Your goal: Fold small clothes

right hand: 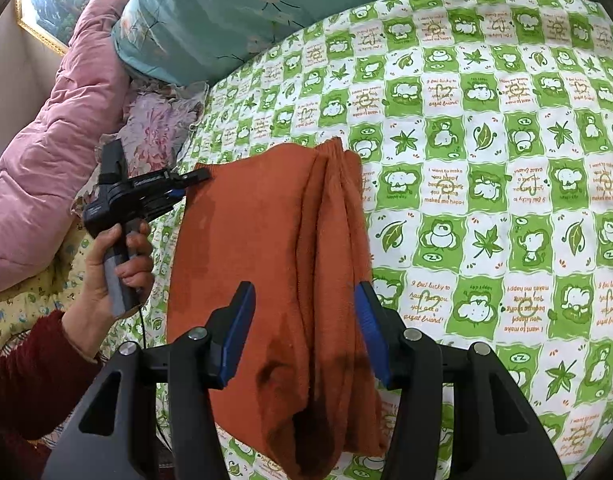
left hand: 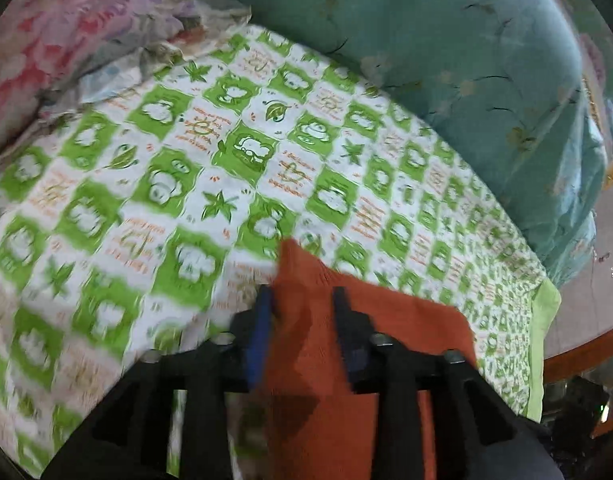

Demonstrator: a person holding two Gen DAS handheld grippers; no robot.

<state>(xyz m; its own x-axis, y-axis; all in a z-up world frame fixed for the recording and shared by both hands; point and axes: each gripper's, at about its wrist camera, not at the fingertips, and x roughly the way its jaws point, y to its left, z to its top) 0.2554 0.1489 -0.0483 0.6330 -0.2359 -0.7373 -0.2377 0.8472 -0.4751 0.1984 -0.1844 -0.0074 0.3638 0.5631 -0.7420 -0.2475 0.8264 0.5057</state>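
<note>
An orange-brown knitted garment (right hand: 274, 264) lies folded lengthwise on the green and white patterned bedsheet (right hand: 486, 160). My right gripper (right hand: 302, 328) is open, its blue-padded fingers either side of the garment's near part. My left gripper (right hand: 194, 178) shows in the right wrist view at the garment's far left corner, and whether it pinches the edge I cannot tell. In the blurred left wrist view the left gripper (left hand: 302, 300) has its fingers apart with the garment (left hand: 346, 360) between them.
A teal flowered quilt (right hand: 226, 12) lies at the head of the bed. A pink padded quilt (right hand: 46, 160) and floral cloth (right hand: 158, 132) lie at the left. The bed's edge and the floor (left hand: 578, 312) show at the right of the left wrist view.
</note>
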